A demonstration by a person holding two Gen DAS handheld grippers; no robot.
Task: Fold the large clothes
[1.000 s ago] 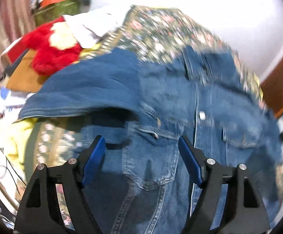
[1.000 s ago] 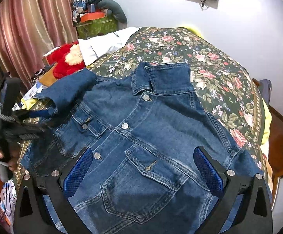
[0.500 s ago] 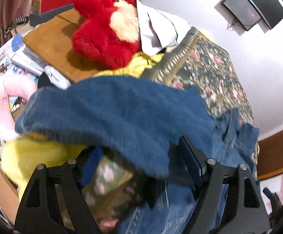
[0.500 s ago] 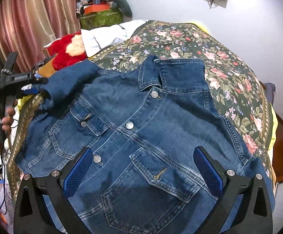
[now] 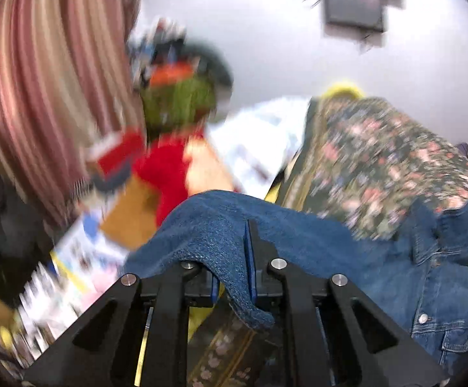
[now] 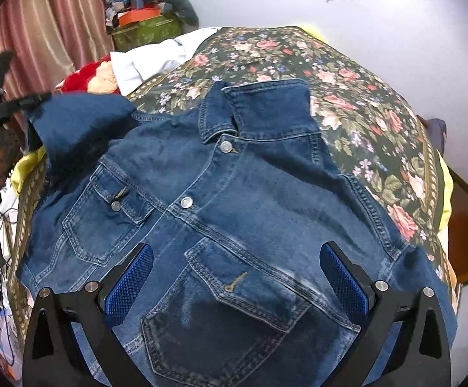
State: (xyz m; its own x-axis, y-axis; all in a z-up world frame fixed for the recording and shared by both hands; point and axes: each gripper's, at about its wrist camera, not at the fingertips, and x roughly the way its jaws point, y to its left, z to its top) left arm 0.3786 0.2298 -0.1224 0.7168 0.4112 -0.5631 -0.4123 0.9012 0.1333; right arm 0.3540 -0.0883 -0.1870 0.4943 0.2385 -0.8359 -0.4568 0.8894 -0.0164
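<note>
In the left wrist view, the left gripper (image 5: 232, 271) has its fingers (image 5: 250, 258) pinched together on the sleeve (image 5: 221, 225) of the denim jacket (image 5: 427, 277), the cloth draping over the fingers and lifted off the bed (image 5: 379, 161); a red plush toy (image 5: 166, 167) and striped curtain (image 5: 40, 80) blur behind. In the right wrist view, the right gripper (image 6: 237, 280) hovers with fingers (image 6: 127, 283) spread wide over the jacket's front, which lies buttoned and face up on the floral bedspread (image 6: 363, 96), collar (image 6: 259, 109) toward the wall (image 6: 395, 16).
</note>
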